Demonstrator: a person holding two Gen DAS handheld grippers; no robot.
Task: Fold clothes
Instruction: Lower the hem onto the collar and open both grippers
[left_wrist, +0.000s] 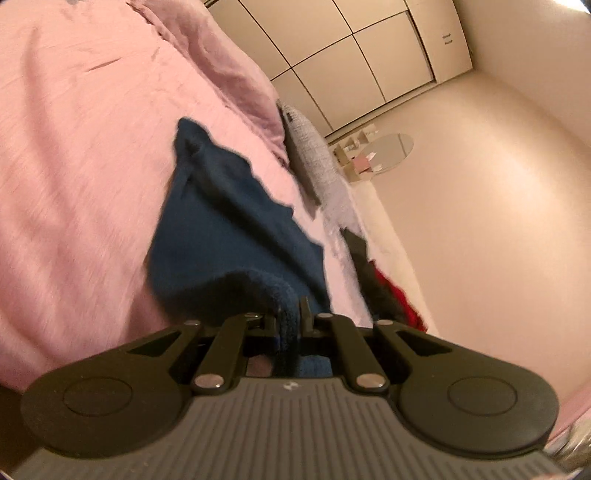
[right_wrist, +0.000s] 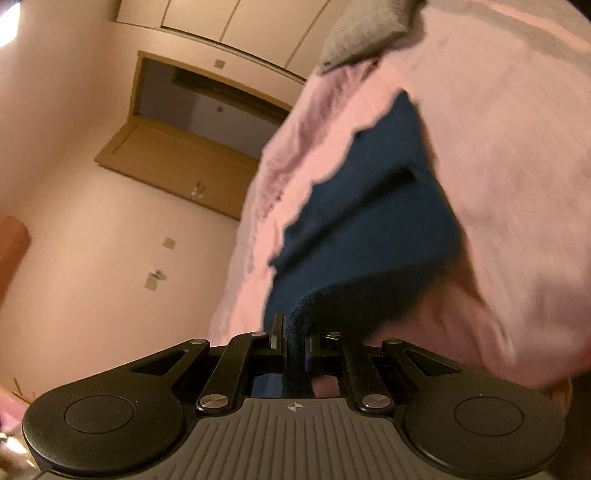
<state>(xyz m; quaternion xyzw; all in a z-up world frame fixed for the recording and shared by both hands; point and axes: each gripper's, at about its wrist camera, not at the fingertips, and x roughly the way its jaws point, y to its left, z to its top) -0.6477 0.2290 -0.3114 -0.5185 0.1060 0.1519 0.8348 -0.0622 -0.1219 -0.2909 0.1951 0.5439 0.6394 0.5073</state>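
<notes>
Blue garment (left_wrist: 221, 229) pinched tight in both grippers' fingers (left_wrist: 304, 308).

A dark blue knit garment (left_wrist: 221, 236) hung stretched above the pink bed cover (left_wrist: 74, 184), its thick folded edge pinched at two spots, the far end trailing down to a crumpled point.
</notes>
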